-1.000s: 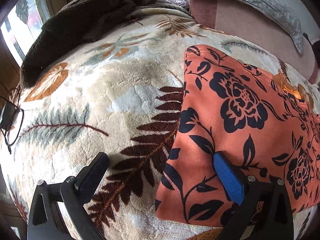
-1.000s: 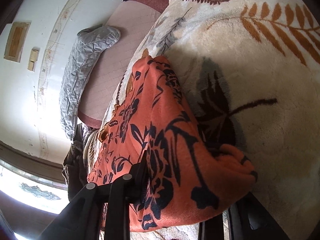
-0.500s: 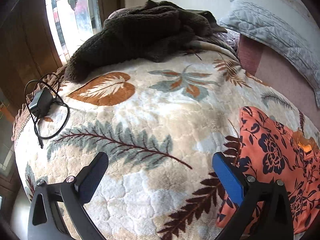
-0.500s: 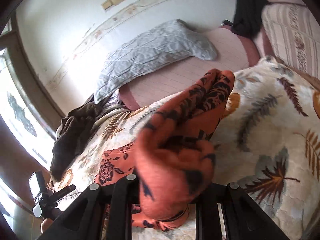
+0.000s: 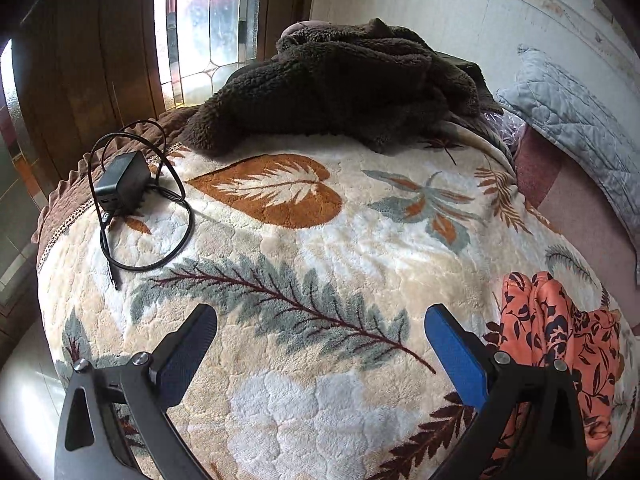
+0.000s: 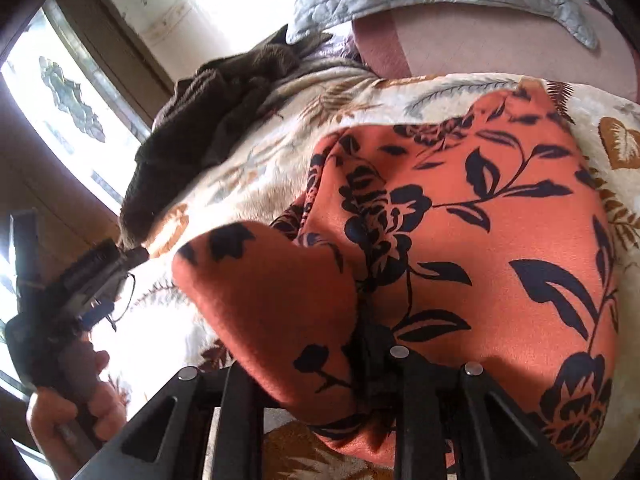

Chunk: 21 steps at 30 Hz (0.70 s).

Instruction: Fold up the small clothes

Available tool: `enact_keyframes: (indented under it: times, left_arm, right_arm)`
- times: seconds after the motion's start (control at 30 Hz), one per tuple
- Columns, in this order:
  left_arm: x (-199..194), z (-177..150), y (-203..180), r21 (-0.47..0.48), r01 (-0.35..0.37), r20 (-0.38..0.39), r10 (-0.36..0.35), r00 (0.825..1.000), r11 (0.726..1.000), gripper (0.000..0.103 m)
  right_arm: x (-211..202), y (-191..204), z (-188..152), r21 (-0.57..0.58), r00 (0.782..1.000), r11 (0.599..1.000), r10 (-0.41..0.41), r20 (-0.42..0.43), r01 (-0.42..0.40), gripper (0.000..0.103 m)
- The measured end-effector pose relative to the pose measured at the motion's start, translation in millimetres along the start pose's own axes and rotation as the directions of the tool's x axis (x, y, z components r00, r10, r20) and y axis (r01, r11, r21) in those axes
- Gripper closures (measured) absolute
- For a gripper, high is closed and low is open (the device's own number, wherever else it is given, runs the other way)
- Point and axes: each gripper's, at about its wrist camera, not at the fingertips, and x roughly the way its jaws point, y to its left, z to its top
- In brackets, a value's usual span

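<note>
Orange floral garment (image 6: 480, 216) bunched on leaf-print blanket (image 5: 320, 248), fold of it draped between right gripper (image 6: 360, 344) fingers; jaws narrow, opening, cloth between them. Left gripper (image 5: 320, 344) spread wide, empty, over bare blanket, garment just beside its blue right pad (image 5: 456, 352). Charger with cable (image 5: 124, 184) well apart, far left
</note>
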Motion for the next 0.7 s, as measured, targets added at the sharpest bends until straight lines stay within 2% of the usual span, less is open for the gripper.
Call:
enact_keyframes:
  times: [0.03,0.07,0.1,0.13,0.2,0.27,0.33,0.4,0.43,0.5,0.53,0.57,0.6,0.7]
  left_arm:
    - [-1,0,-2,0.007,0.008,0.002,-0.008,1.000,1.000,0.000]
    - [-2,0,-3,0.012,0.020,0.006,-0.020,1.000,1.000,0.000]
    - [-3,1,-5,0.017,0.037,0.013,-0.037,0.999,0.999,0.000]
    - [-6,1,-7,0.023,0.058,0.021,-0.058,0.998,0.998,0.000]
    - [-13,0,-13,0.038,0.104,0.040,-0.106,0.994,0.994,0.000]
    - [-22,-1,-21,0.063,0.170,0.061,-0.174,0.983,0.983,0.000]
    - [-33,-6,-35,0.116,0.225,0.079,-0.235,0.969,0.967,0.000]
    - [-45,-13,-52,0.193,0.250,0.103,-0.273,0.956,0.949,0.000]
    - [-51,-18,-60,0.231,0.255,0.116,-0.287,0.951,0.939,0.000]
    - [-60,-29,-77,0.302,0.276,0.126,-0.326,0.937,0.912,0.000]
    - [-65,-34,-86,0.338,0.283,0.127,-0.341,0.931,0.898,0.000]
    - [-67,-40,-96,0.377,0.275,0.127,-0.344,0.930,0.884,0.000]
    - [-68,-47,-105,0.413,0.245,0.131,-0.324,0.937,0.877,0.000]
    - [-52,-63,-128,0.506,0.135,0.107,-0.217,0.970,0.852,0.000]
  right_arm:
    - [-2,3,-3,-0.020,1.000,1.000,-0.002,0.020,0.002,0.071]
    - [-6,4,-6,-0.042,0.999,0.999,0.022,0.032,-0.021,0.051]
    - [-11,5,-7,-0.059,0.997,0.995,0.079,0.020,-0.078,0.024]
    - [-14,6,-8,-0.069,0.992,0.989,0.129,0.005,-0.128,0.019]
    - [-28,4,-11,-0.090,0.984,0.980,0.178,-0.009,-0.178,0.018]
    - [-44,0,-18,-0.107,0.981,0.975,0.195,0.010,-0.192,0.019]
    - [-60,-12,-19,-0.096,0.979,0.978,0.191,0.066,-0.184,0.027]
    - [-73,-28,-16,-0.057,0.979,0.985,0.170,0.117,-0.164,0.045]
    - [-80,-39,-15,-0.035,0.979,0.989,0.147,0.145,-0.143,0.047]
    - [-94,-60,-12,0.008,0.978,0.996,0.087,0.187,-0.090,0.061]
    - [-98,-69,-9,0.038,0.979,0.997,0.062,0.194,-0.071,0.064]
    - [-98,-79,-7,0.074,0.979,0.996,0.042,0.197,-0.057,0.064]
    - [-97,-88,-5,0.107,0.981,0.993,0.033,0.193,-0.055,0.064]
    - [-79,-106,-8,0.167,0.991,0.985,0.023,0.129,-0.044,0.065]
